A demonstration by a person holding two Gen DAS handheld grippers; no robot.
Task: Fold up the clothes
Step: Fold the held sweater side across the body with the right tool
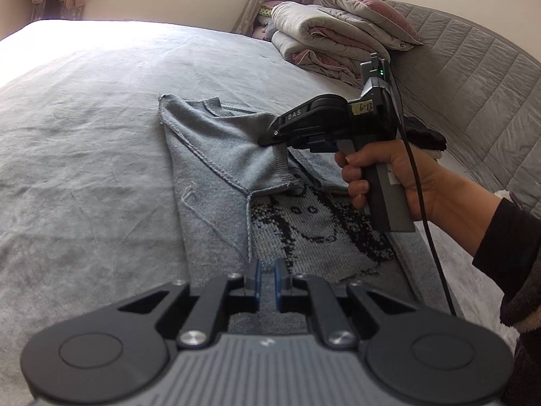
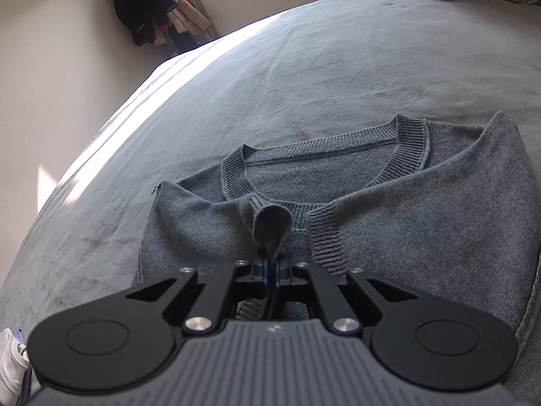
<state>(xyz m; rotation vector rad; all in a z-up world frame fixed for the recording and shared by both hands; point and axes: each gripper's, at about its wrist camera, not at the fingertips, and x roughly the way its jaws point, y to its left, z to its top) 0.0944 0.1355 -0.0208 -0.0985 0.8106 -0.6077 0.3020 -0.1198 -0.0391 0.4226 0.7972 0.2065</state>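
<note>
A grey knit sweater [image 1: 216, 155] lies inside out on the grey bed, its black-and-white pattern [image 1: 314, 223] showing. My left gripper [image 1: 267, 277] hovers over the sweater's near part with a narrow gap between its blue pads, holding nothing. My right gripper [image 1: 270, 138] is shut on a sleeve cuff [image 2: 272, 226] pulled across the chest; in the right wrist view [image 2: 270, 272] the cuff stands pinched between the pads, just below the ribbed collar [image 2: 409, 142]. The other sleeve's ribbed cuff [image 2: 326, 240] lies beside it.
The grey bedspread [image 1: 84, 135] stretches far to the left. Folded quilts and a pillow [image 1: 334, 30] are stacked at the quilted headboard [image 1: 473, 77]. A dark folded garment [image 1: 426, 137] lies behind the right hand. Clothes hang in the far corner [image 2: 145, 6].
</note>
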